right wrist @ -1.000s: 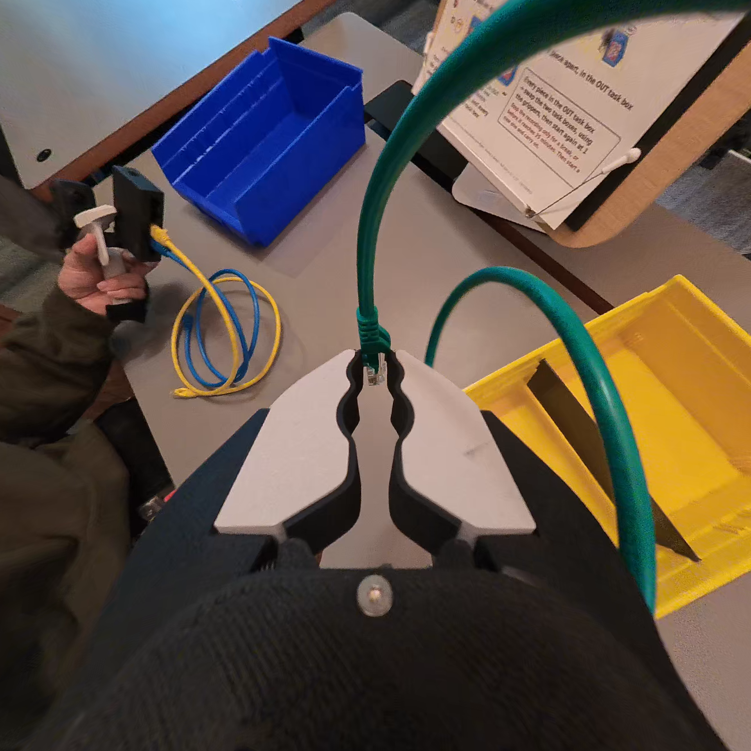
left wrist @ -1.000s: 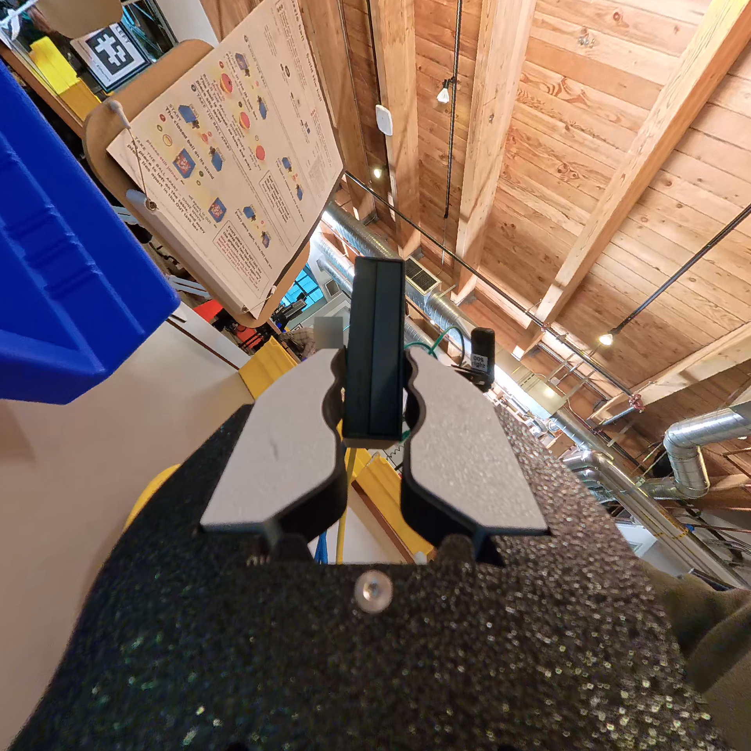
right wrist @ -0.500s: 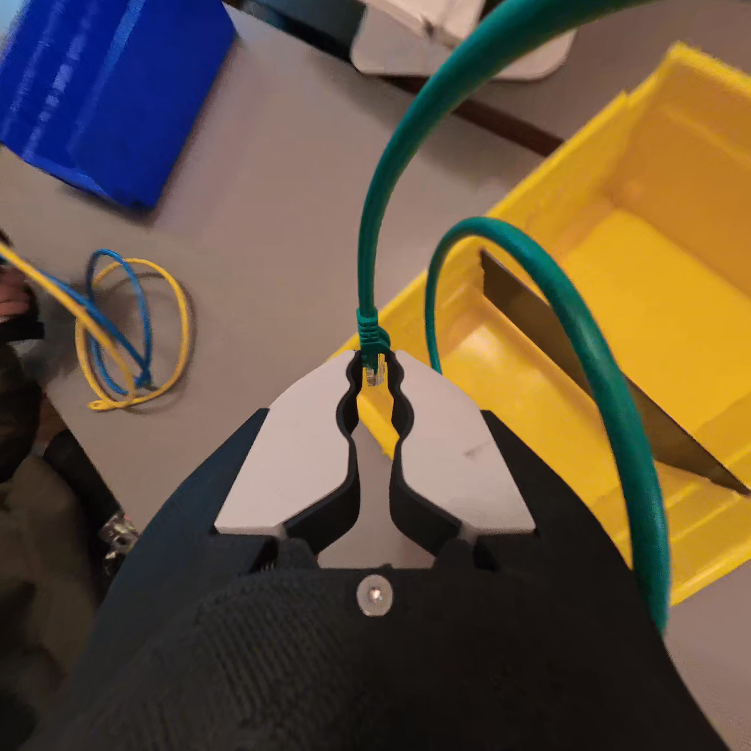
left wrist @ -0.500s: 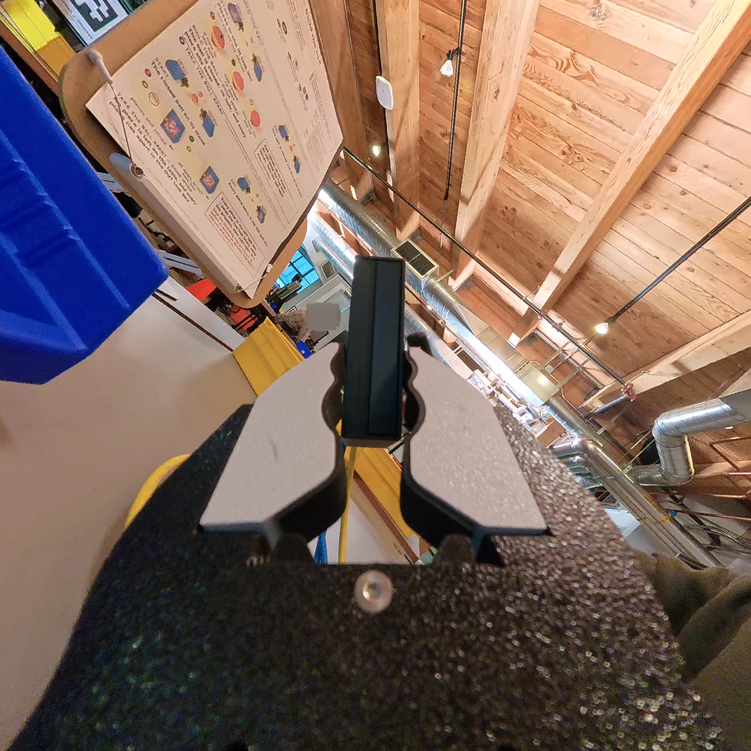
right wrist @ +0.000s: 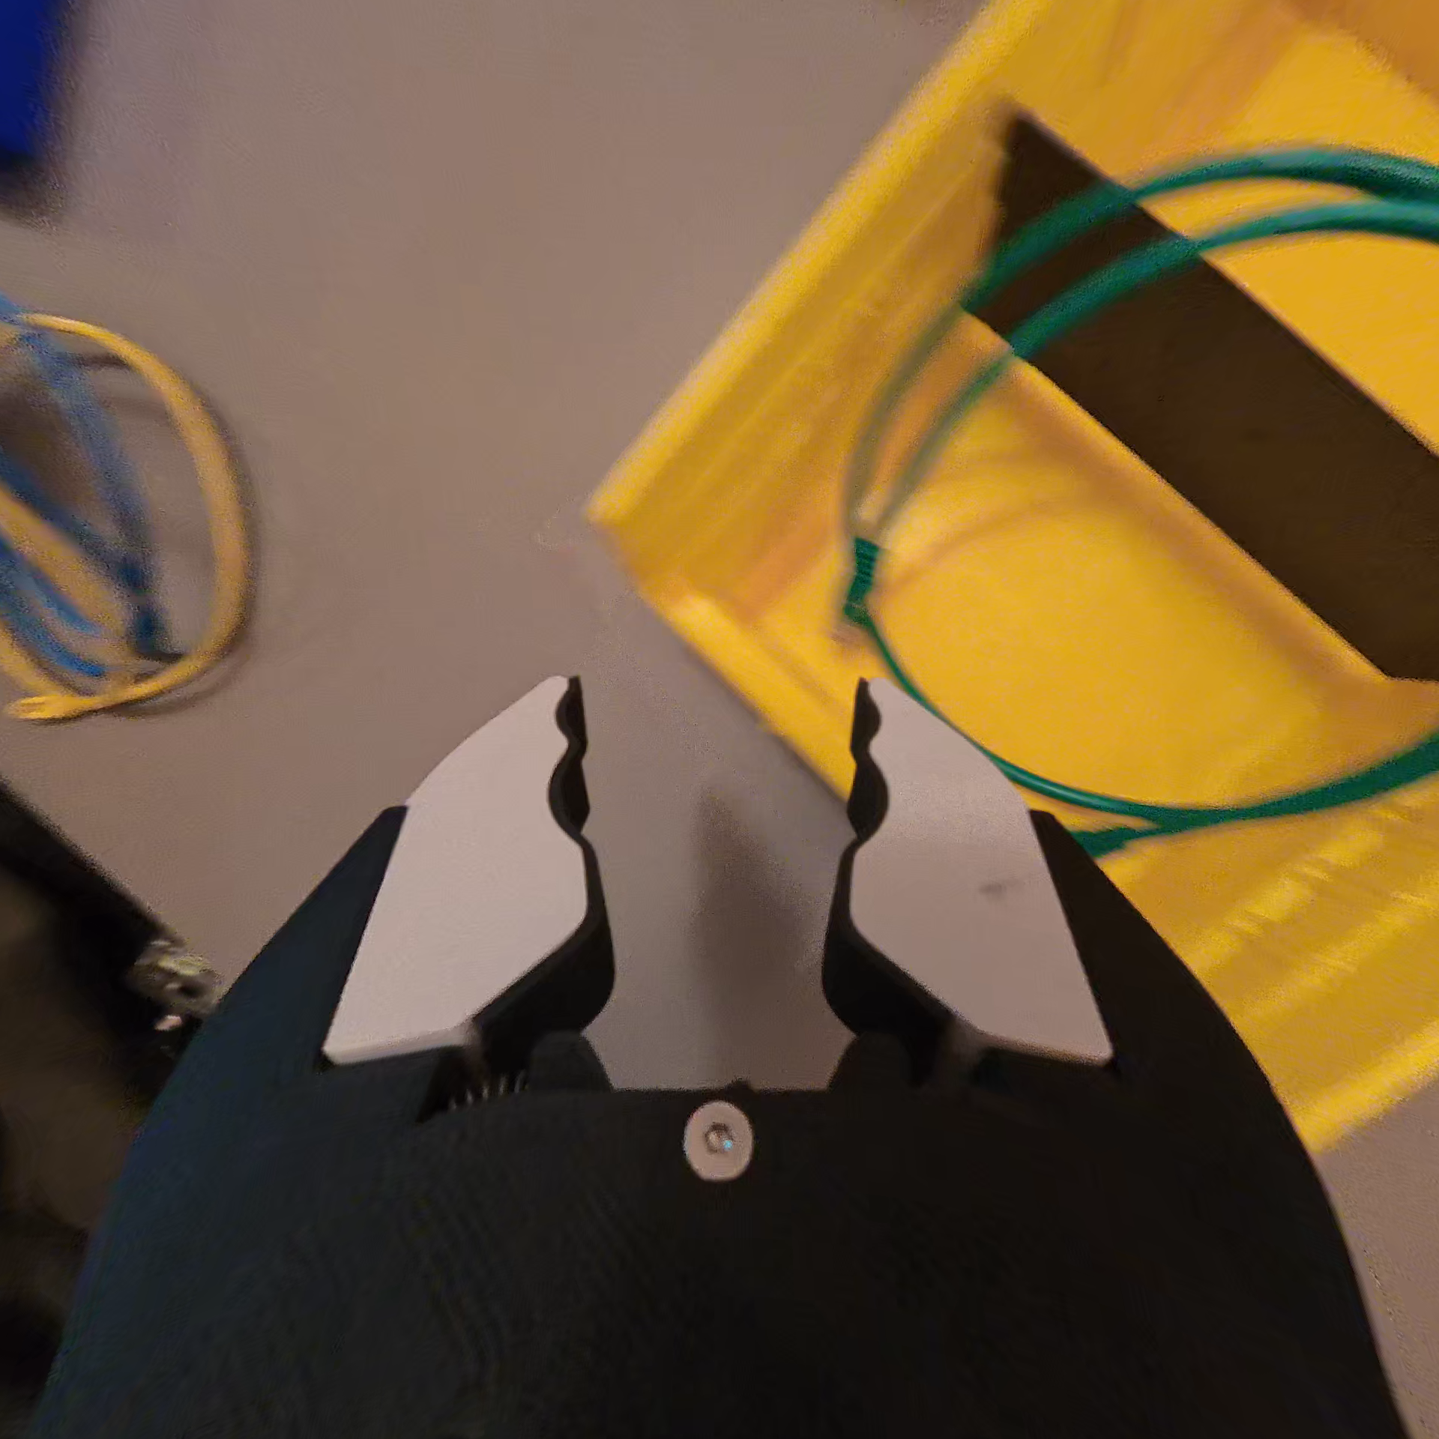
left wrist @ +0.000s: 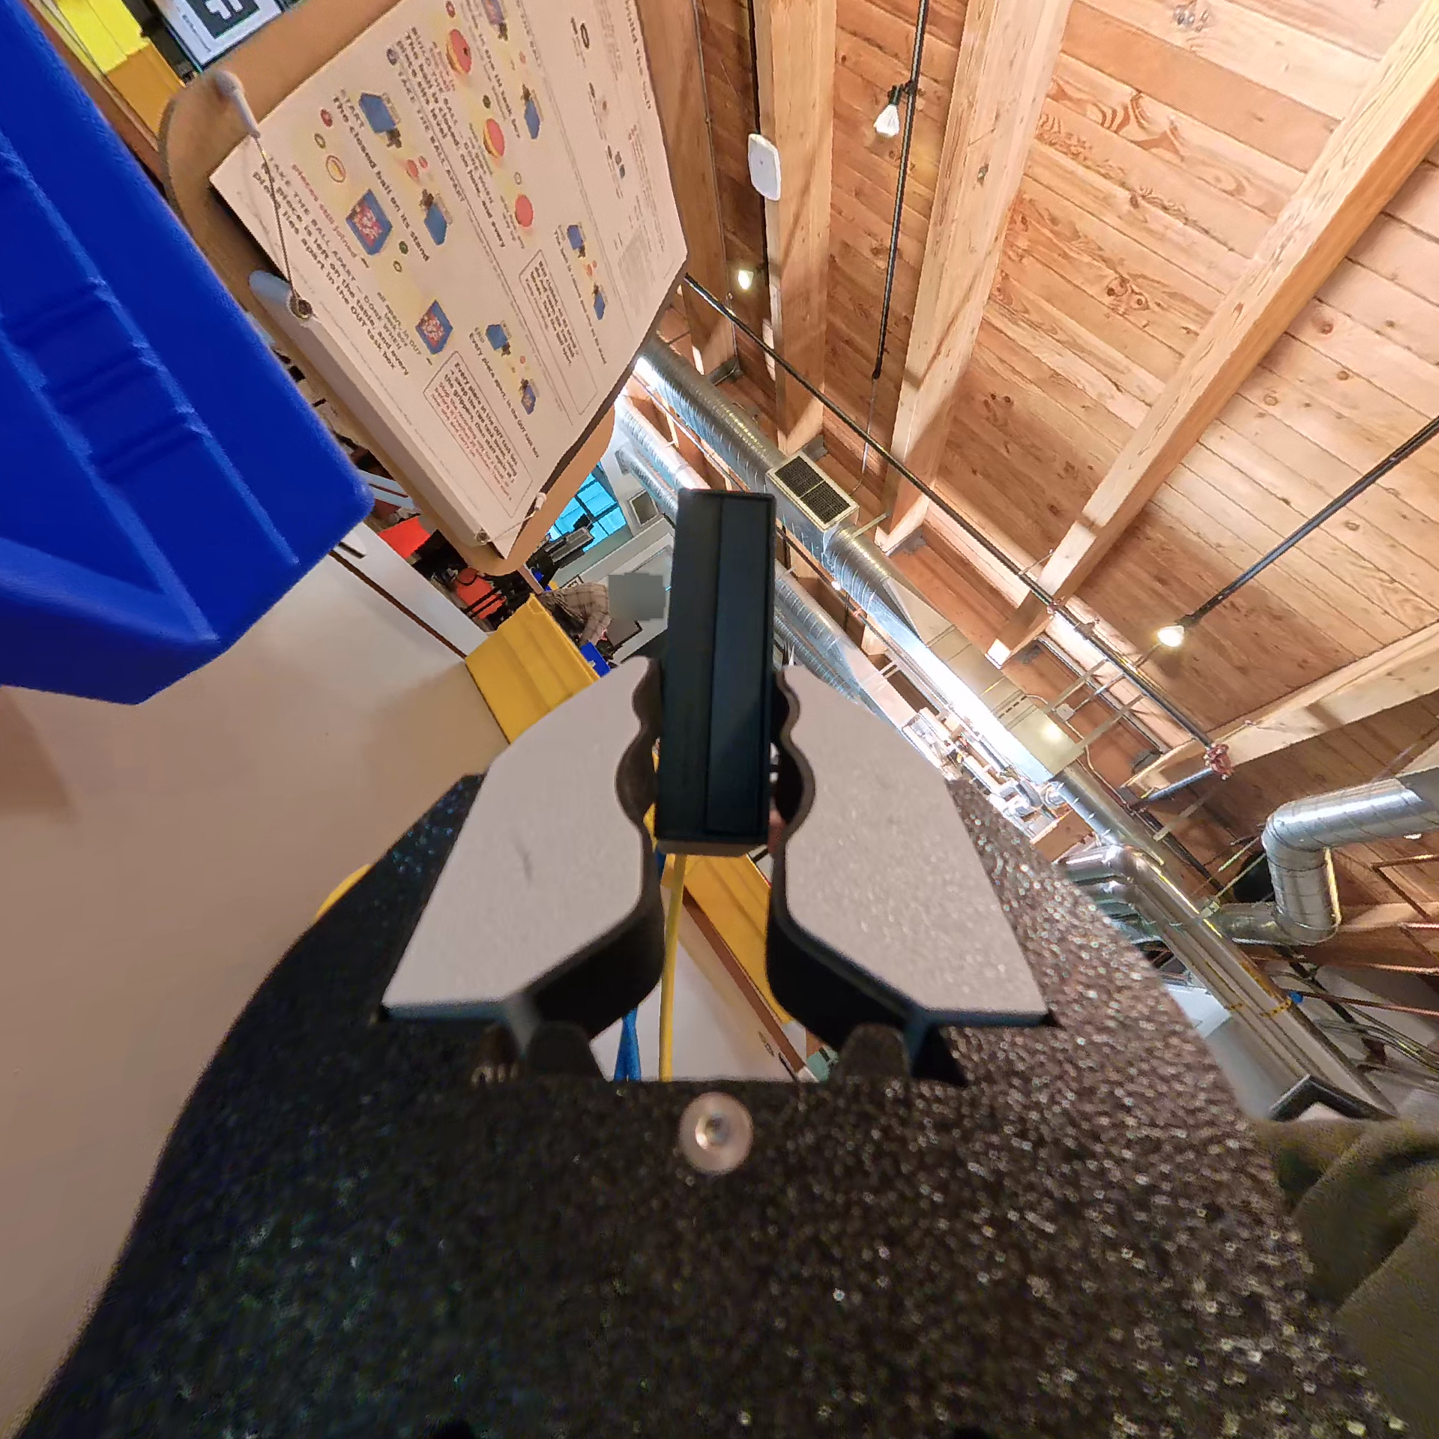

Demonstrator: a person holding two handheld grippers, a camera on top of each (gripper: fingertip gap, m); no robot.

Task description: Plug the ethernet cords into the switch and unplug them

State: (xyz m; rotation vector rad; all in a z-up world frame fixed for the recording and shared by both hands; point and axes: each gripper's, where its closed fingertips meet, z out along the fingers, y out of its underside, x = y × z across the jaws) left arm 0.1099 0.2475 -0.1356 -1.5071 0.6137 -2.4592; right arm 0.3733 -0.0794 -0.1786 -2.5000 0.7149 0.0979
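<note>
We've got the L gripper (left wrist: 715,728) clamped on the black switch (left wrist: 716,670) — R gripper (right wrist: 715,693) spread wide w/ nothing in it, green cord (right wrist: 1090,794) in the yellow bin (right wrist: 701,436).

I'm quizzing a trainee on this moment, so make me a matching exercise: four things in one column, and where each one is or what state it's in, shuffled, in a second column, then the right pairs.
Things
1. switch
2. green cord
3. right gripper
4. yellow cord

Places or states
A. coiled on the grey table with a blue cord
B. open, holding nothing
C. clamped in the left gripper
D. looped over the yellow bin

Pairs: 1-C, 2-D, 3-B, 4-A
</note>
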